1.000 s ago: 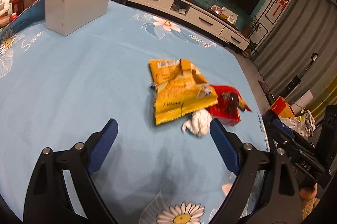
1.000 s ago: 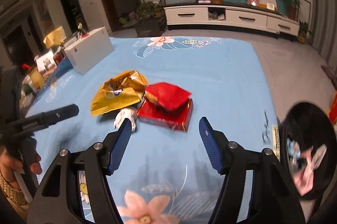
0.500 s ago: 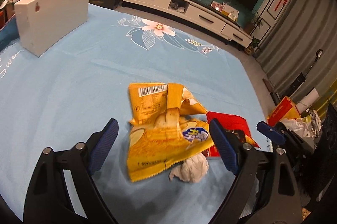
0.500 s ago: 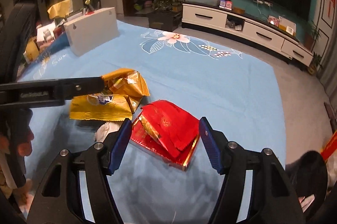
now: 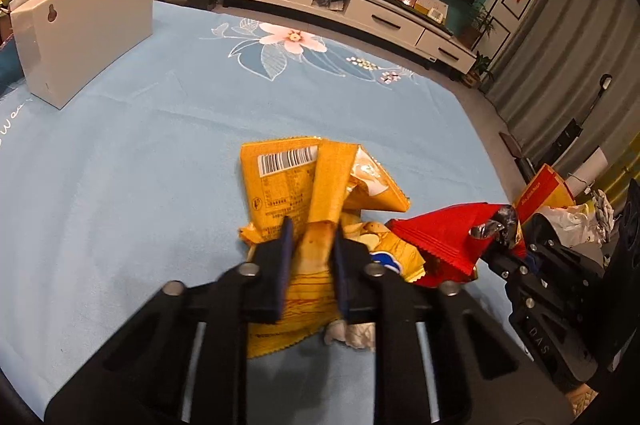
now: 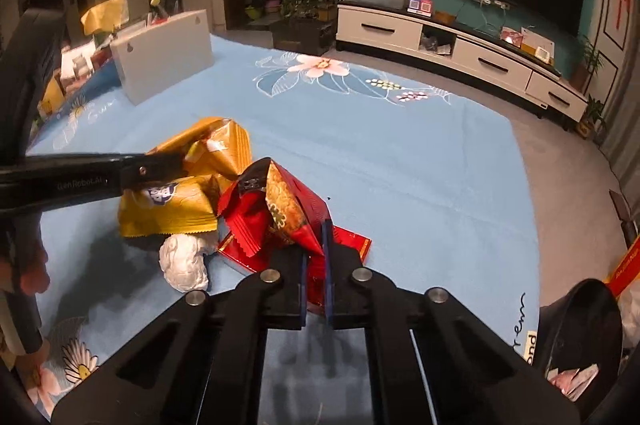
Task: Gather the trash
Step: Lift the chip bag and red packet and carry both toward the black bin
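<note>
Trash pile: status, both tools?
Left tool closing on yellow snack bag. Right tool shut on red wrapper. White tissue wad loose on blue cloth. Nothing in the way.

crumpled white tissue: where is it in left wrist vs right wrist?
Left wrist: crumpled white tissue sits low, right of centre, mostly hidden behind the left gripper's right finger, under the yellow snack bag.
Right wrist: tissue sits lower left, in full view, below the yellow bag and left of the red wrapper.
Shared landmark: white box at the far left of the blue cloth.
</note>
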